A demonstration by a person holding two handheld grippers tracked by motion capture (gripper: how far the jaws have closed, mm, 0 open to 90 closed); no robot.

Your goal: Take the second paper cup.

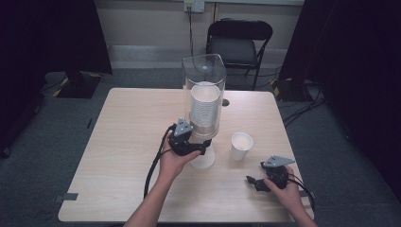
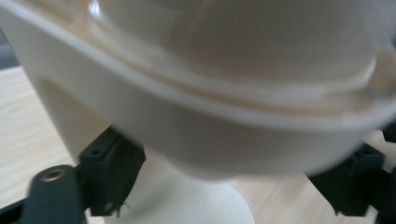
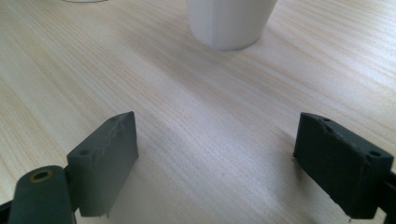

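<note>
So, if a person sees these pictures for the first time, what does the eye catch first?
Most likely the tall clear cup dispenser standing mid-table, loaded with a stack of white paper cups. The left tongs reach to its base, their jaws on either side of the lowest cup hanging out below. To the right a single paper cup stands upright on the wooden table, with the right tongs open nearby.

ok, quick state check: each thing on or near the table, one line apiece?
Cup dispenser: upright on the table, clear tube loaded with a stack of cups.
Bottom cup: sticking out below the dispenser, left gripper jaws on either side of it.
Loose cup: upright on the table, apparently empty.
Right gripper: open, holding nothing, low over the table.
Folding chair: unfolded, unoccupied.
</note>
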